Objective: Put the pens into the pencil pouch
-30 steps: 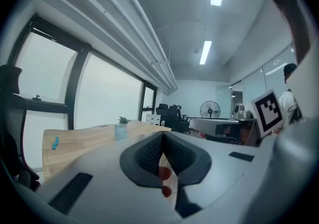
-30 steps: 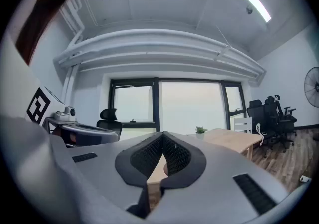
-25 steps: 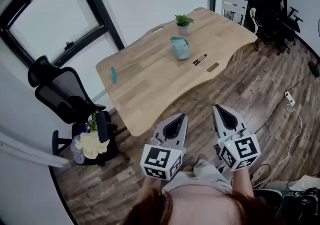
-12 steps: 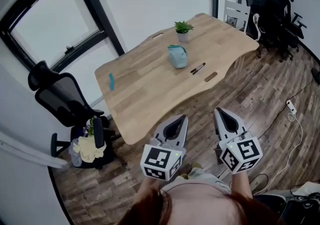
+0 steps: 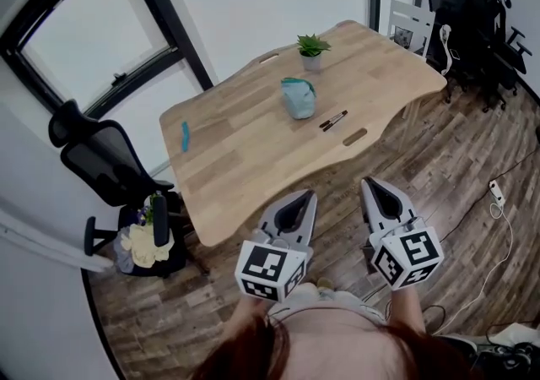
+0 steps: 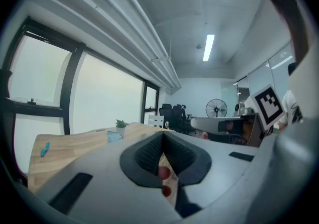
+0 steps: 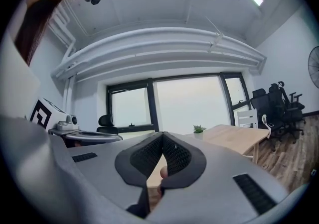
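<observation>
Approach step: your left gripper (image 5: 304, 196) & right gripper (image 5: 371, 182) sit w/ jaws together, empty, well short of the table (image 5: 245, 159). Next: reach the pens (image 5: 334, 121) near the pencil pouch (image 5: 298, 98), then open one gripper.

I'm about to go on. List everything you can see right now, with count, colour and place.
table: one, light wood, mid-room, ahead of the person
pencil pouch: one, teal, mid-table
pens: apparently two, dark, on the table just right of the pouch, not touching it
potted plant: one, green in a pale pot, far table edge
small object: one, teal-blue, table's left end
office chair: one, black, left of the table by the window
white chair: one, table's far right end
dark chairs: several, black, far right corner
power strip: one, white, floor at right
left gripper: grey, shut, empty
right gripper: grey, shut, empty
</observation>
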`<action>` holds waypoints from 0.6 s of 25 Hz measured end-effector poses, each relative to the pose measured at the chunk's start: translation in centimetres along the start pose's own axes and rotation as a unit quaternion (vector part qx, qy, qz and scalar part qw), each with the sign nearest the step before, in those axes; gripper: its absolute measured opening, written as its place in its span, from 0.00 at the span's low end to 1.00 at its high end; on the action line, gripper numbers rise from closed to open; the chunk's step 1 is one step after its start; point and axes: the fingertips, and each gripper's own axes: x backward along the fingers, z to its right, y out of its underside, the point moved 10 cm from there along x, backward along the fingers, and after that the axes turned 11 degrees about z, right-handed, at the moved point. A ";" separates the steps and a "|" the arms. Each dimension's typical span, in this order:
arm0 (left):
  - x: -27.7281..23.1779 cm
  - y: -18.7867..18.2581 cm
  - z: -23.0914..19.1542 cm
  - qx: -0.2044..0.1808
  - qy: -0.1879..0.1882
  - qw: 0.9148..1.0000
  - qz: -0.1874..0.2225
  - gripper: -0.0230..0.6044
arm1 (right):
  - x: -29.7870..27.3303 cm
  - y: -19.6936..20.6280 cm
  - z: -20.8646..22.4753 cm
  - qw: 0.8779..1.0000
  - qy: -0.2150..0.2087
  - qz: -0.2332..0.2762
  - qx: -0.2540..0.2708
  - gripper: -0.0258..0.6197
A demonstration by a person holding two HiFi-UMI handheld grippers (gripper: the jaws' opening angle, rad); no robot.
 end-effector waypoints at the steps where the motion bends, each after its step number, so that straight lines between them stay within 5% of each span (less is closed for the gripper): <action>1: -0.3 0.0 0.0 0.001 -0.005 1.000 -0.001 0.04 | -0.2 0.1 0.4 1.000 -0.002 -0.001 -0.002 0.04; 15: -5.7 0.5 -3.0 0.000 -0.015 1.000 -0.010 0.04 | -6.1 2.0 4.4 1.000 -0.015 -0.002 -0.005 0.04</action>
